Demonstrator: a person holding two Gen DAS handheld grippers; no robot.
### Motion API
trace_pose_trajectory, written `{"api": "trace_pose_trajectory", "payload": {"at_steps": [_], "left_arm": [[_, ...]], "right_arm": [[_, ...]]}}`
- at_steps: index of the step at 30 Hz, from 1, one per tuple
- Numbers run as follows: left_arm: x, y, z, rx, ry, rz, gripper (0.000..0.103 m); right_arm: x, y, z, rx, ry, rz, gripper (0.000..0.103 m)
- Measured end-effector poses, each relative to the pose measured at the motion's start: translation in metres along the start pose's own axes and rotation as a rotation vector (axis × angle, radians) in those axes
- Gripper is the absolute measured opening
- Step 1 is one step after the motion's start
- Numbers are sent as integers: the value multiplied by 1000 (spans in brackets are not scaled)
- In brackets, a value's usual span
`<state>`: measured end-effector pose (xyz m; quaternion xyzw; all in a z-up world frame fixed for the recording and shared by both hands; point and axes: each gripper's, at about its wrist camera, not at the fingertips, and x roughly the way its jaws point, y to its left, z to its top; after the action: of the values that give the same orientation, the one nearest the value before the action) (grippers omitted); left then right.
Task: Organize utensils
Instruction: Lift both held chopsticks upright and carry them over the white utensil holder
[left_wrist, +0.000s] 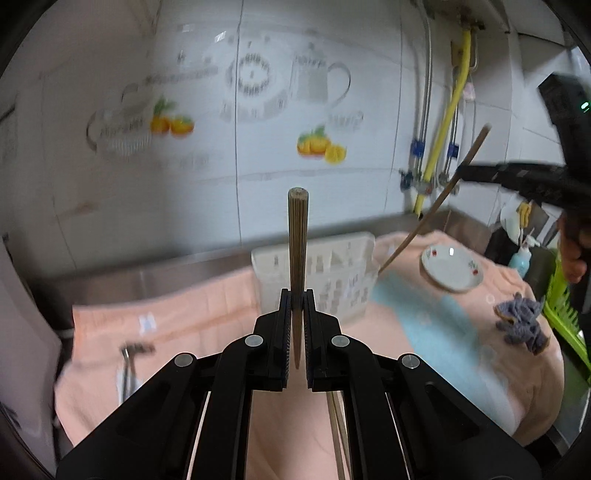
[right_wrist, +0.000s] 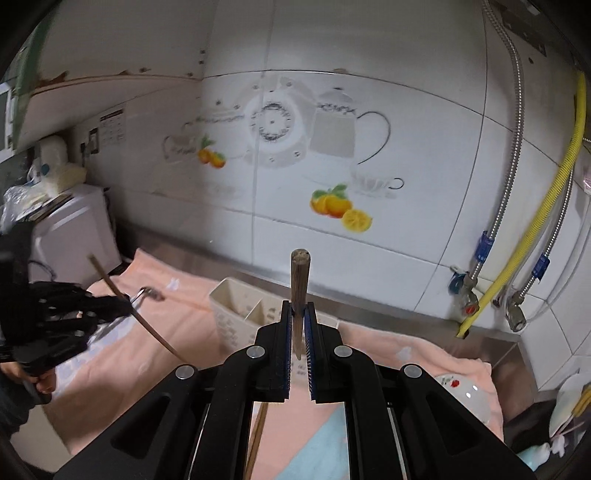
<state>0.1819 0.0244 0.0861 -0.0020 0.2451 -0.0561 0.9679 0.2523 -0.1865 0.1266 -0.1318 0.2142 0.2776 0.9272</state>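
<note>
Left tool (left_wrist: 296, 295): closed on a chopstick (left_wrist: 297, 236); the stick stands upright between the pads, thick end up, thin tip down between the jaws. In the right wrist view it shows at the left edge (right_wrist: 127, 301), its stick slanted (right_wrist: 140, 315).
Right tool (right_wrist: 299, 306): closed on a second chopstick (right_wrist: 300, 280), also upright, thick end on top. In the left wrist view it shows at the right edge (left_wrist: 461, 171), with its stick (left_wrist: 439, 195) slanting down toward the holder.
More chopsticks: thin sticks (left_wrist: 338, 428) lie on the towel below the left tool; more (right_wrist: 258, 432) show below the right tool.
Holder: a white perforated basket (left_wrist: 332, 273) with compartments stands on the towel near the wall, beyond both tools, not touched by them.
Metal utensil: one (left_wrist: 127, 365) lies on the towel at the left, blurred; I cannot tell which kind.
Plate: a white plate (left_wrist: 452, 267) with small red flowers lies on the towel, right of the holder.
Cloth: a small grey-blue cloth (left_wrist: 521, 321) lies near the right edge of the towel.
Towel: a pink towel (left_wrist: 192, 317) with a blue part covers the bench.
Bench: a steel bench (right_wrist: 491, 334) runs along the tiled wall.
Rack: a green rack (left_wrist: 561, 306) stands at the far right.
Hands: one hand (left_wrist: 574, 254) holds the right tool's grip; another hand (right_wrist: 42, 376) holds the left one.
</note>
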Motion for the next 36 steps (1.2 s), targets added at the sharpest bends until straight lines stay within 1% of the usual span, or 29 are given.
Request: {"api": "trace_pose_trajectory", "payload": {"at_steps": [4,7,10,13,16,19,24,28,36], "left_arm": [[-6,-2,31,13,-66,8,5],[-7,-3,53,21,-112,19,5],[-2,-1,68,14,-134,24,5],[11,1,77,17,-143,48,5],[27,4,79,6,-128,50,5],[45,7,76,3,-102,58,5],[74,17,65,-16,-33,59,5],[91,23,58,-18,4,59,5],[104,27,47,-34,45,56,6]], "right_arm": [[23,-6,4,17,14,-26,7],[33,-12,6,42,-9,-24,7],[38,-15,10,69,-23,-13,7],[40,-16,14,74,-43,-12,6],[43,-17,18,77,-67,-19,6],[52,-21,17,91,-61,-12,7],[75,-24,6,105,-16,-9,7],[92,-24,-7,107,32,-8,7],[101,-27,-20,119,73,-4,7]]}}
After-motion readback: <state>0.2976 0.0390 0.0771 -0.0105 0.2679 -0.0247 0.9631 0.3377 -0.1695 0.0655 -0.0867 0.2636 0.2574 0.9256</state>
